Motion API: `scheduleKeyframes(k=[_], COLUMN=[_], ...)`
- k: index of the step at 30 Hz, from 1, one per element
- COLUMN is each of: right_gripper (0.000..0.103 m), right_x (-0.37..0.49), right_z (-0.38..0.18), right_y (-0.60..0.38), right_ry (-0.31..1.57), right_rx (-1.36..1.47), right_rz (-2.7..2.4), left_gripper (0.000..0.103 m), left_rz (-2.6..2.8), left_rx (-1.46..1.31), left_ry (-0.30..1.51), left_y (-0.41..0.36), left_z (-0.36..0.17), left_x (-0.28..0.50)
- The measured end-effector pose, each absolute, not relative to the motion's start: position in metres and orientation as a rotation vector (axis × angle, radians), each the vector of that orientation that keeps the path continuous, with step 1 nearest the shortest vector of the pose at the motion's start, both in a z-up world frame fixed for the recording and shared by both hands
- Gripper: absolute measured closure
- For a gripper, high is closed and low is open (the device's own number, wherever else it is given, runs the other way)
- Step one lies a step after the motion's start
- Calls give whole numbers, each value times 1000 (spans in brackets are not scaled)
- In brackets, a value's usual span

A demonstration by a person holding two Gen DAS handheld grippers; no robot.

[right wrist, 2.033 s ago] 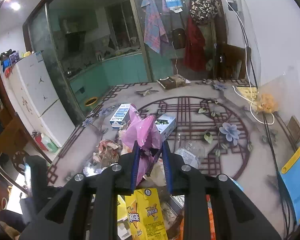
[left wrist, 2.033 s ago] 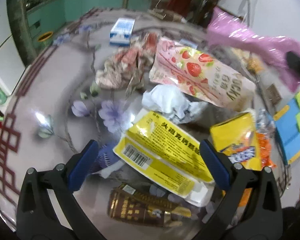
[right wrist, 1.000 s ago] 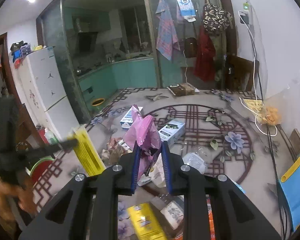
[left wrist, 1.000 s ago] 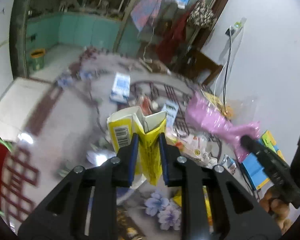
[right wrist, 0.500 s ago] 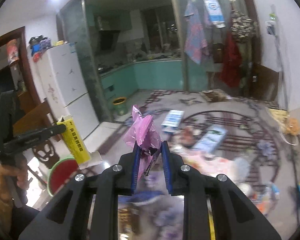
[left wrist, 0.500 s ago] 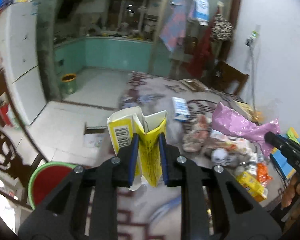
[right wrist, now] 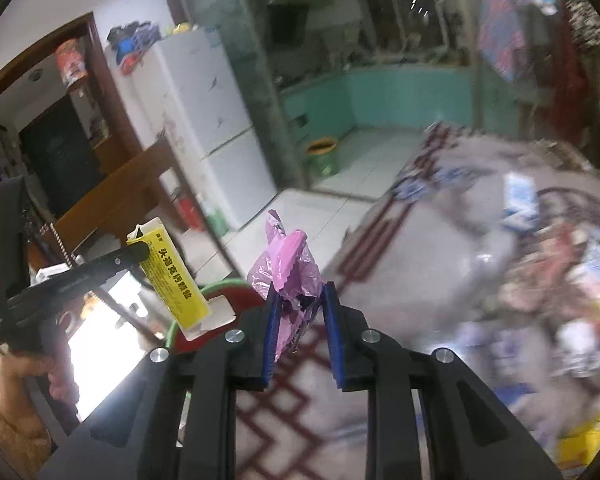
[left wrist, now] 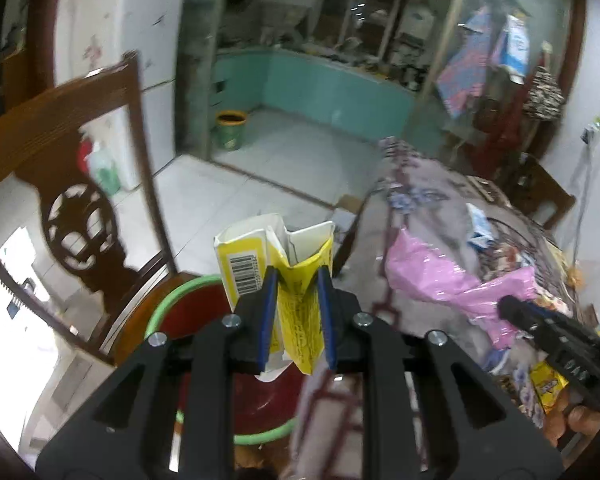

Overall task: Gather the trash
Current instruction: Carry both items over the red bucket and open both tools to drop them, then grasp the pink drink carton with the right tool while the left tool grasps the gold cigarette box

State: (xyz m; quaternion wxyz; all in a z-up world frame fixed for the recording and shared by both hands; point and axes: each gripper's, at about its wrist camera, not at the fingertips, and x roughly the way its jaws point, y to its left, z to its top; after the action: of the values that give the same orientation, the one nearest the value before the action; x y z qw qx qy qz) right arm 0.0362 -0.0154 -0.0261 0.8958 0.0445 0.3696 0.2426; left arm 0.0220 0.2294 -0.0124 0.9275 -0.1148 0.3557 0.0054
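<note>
Wooden chair [left wrist: 80, 184] beside red basin [left wrist: 204, 320], open tiled floor [left wrist: 268, 168] beyond

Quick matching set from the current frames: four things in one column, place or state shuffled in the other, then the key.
Things:
1. yellow carton
2. pink plastic bag
3. red basin with green rim
4. small green bucket

Place or state:
A. clamped in the right gripper
B. on the chair seat beside the table
C. clamped in the left gripper
D. on the kitchen floor by the pillar

Pairs: 1-C, 2-A, 3-B, 4-D
</note>
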Motion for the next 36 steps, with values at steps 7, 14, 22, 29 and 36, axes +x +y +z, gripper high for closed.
scheduleKeyframes(k=[7,14,22,29,36], right_gripper=[82,41,41,41,41], right_x=[58,59,38,1,-24], right_z=[-71,-70,-48,-33,-17], right_y=[46,51,3,-65,-157], right_ry=[887,847,787,781,763], right_rx=[63,81,93,54,-4], right_rz=[554,546,516,414,246], left_gripper=[84,36,34,34,34], left_rz=[88,175,160,70,-141], left_rx=[-288,-307,-286,-264,-186], left_ry=[744,711,701,719,784], left_y=[263,272,256,214,118], left_z=[-22,-19,-12,-9,-18], left_x=[20,21,24,32,33])
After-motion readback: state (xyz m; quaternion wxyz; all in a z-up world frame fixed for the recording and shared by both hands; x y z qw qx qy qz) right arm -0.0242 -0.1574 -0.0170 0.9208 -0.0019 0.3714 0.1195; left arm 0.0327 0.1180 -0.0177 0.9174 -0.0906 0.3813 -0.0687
